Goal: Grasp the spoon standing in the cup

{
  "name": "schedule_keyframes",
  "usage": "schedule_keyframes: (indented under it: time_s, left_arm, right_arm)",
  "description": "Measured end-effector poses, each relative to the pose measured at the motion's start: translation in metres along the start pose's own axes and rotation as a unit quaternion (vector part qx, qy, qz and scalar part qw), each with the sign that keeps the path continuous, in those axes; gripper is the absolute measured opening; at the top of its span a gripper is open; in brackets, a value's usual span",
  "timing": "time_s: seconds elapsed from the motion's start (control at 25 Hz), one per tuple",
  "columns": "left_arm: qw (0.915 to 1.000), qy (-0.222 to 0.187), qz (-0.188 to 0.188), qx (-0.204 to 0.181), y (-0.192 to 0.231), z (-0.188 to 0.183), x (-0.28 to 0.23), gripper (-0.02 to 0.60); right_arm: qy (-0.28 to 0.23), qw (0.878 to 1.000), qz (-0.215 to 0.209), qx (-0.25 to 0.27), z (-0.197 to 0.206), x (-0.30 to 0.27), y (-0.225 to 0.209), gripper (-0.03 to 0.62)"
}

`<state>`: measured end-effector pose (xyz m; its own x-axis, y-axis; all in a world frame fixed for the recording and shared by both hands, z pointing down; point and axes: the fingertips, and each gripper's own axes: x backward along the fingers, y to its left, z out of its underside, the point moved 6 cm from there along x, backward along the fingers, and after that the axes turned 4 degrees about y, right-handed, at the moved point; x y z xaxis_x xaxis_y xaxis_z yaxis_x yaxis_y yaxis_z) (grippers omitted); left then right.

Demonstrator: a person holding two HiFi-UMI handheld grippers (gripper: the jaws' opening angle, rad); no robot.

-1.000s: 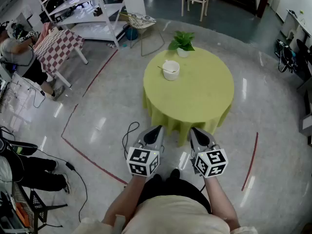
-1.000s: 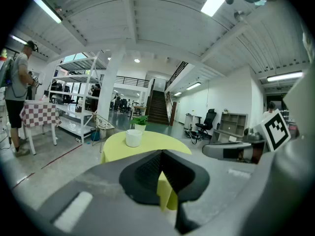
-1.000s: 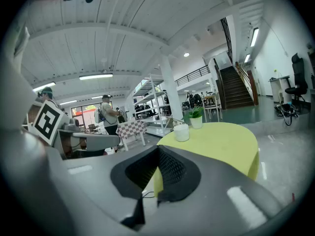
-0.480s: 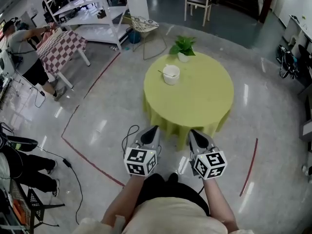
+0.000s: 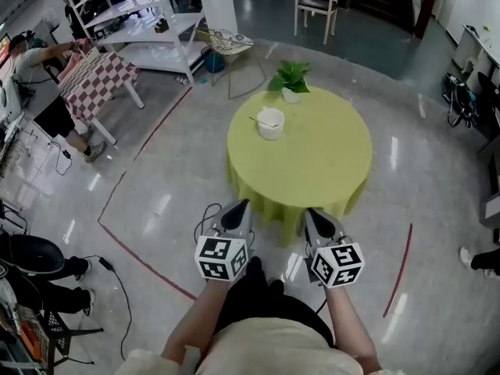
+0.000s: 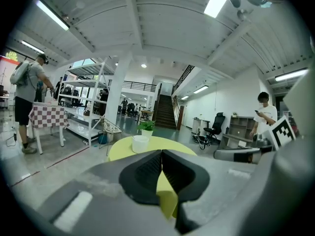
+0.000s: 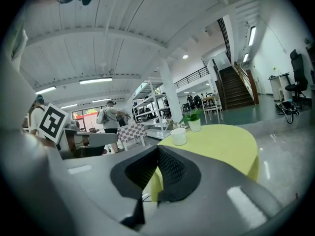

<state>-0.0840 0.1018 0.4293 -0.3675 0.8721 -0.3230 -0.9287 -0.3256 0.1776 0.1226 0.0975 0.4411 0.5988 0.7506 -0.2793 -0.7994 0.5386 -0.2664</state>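
Here our grey left gripper [image 5: 241, 205] is closed tight on nothing. Well ahead, the white round cup [image 5: 271, 123] sits left of centre on the round table [image 5: 320, 158] with its yellow-green cloth, a thin spoon [image 5: 260, 119] leaning leftward over its rim. Our grey right gripper [image 5: 311, 212] is likewise closed and empty. Reaching in with jaws unopened, we reckon, could knock the spoon or tip the cup.

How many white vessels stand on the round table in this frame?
2. The cup, spoon in it, stands near the left edge of the table; the plant pot stands beyond it at the far edge. None seems hidden.
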Motion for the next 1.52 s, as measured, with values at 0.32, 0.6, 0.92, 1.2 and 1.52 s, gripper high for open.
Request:
schedule_keyframes:
  time_s: [0.32, 0.6, 0.92, 1.2, 1.52]
  left_arm:
    - [1.0000, 0.005, -0.002, 0.000, 0.009, -0.003, -0.016, 0.023]
    - [0.9999, 0.011, 0.004, 0.005, 0.022, -0.006, -0.042, 0.046]
    - [0.9997, 0.022, 0.008, 0.008, 0.043, -0.016, -0.081, 0.072]
    - [0.9994, 0.033, 0.009, 0.011, 0.071, -0.028, -0.117, 0.081]
    - [0.9983, 0.051, 0.017, 0.022, 0.103, -0.035, -0.162, 0.100]
  right_arm:
    - [0.001, 1.000, 0.004, -0.010, -0.001, -0.012, -0.009, 0.002]
    - [0.004, 1.000, 0.012, -0.013, -0.005, -0.030, -0.021, 0.002]
    - [0.014, 1.000, 0.020, -0.018, -0.015, -0.064, -0.041, 0.002]
    - [0.020, 0.999, 0.019, -0.024, -0.028, -0.107, -0.054, 0.002]
    - [0.035, 0.999, 0.023, -0.033, -0.036, -0.156, -0.068, 0.002]
